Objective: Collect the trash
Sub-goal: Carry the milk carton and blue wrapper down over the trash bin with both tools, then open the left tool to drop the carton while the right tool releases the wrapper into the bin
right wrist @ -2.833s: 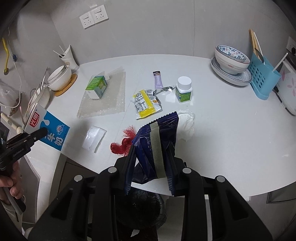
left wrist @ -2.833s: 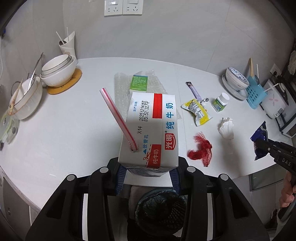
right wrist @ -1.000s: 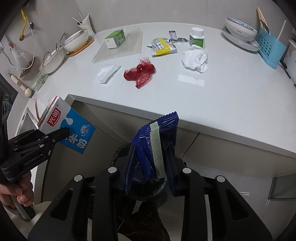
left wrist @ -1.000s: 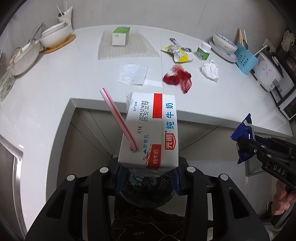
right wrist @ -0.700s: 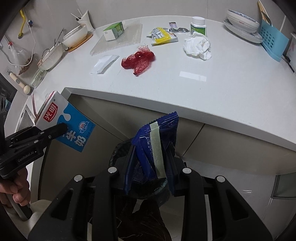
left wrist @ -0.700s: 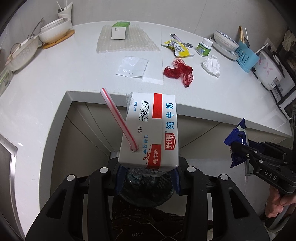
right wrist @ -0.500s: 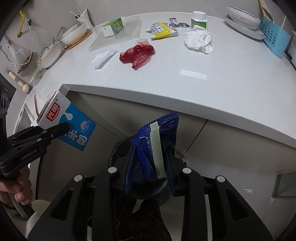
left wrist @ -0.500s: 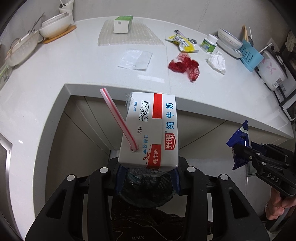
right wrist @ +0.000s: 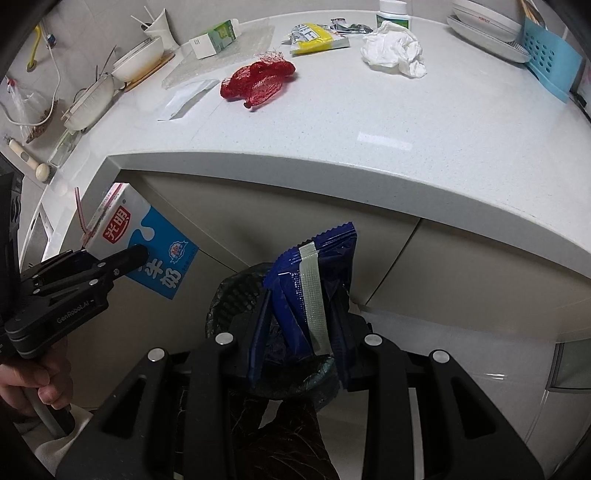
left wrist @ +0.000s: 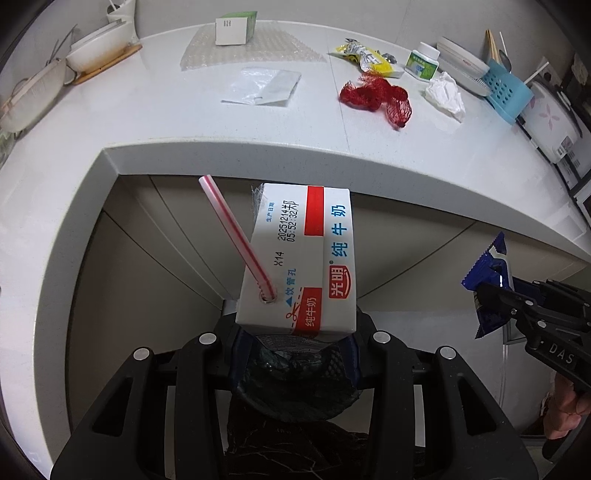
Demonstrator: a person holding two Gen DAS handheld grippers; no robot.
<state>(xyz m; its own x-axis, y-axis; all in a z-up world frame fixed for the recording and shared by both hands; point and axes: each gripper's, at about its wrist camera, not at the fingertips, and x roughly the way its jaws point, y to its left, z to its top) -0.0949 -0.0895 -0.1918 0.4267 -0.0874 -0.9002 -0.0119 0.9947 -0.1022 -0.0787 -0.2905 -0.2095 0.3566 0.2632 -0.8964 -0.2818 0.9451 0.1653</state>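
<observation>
My left gripper (left wrist: 295, 332) is shut on a white, red and blue milk carton (left wrist: 303, 258) with a striped straw (left wrist: 236, 236). It holds the carton over a black mesh bin (left wrist: 295, 384) below the counter edge. My right gripper (right wrist: 301, 347) is shut on a blue snack wrapper (right wrist: 314, 291), also above the bin (right wrist: 236, 295). The left gripper (right wrist: 140, 254) with the carton (right wrist: 147, 247) shows at the left of the right wrist view. The right gripper (left wrist: 480, 291) with the wrapper (left wrist: 489, 284) shows at the right of the left wrist view.
On the white counter (left wrist: 166, 118) lie a red net (left wrist: 373, 98), a crumpled tissue (left wrist: 445, 94), a yellow packet (left wrist: 369, 59), a clear plastic bag (left wrist: 262, 86), a green box (left wrist: 234, 27) on bubble wrap, and a pill bottle (left wrist: 423, 62). Bowls and a blue rack (left wrist: 508, 88) stand at the back.
Both grippers have moved from over the counter down in front of its edge, above the bin. The counter has slid up and away in both views. Both keep their loads.
</observation>
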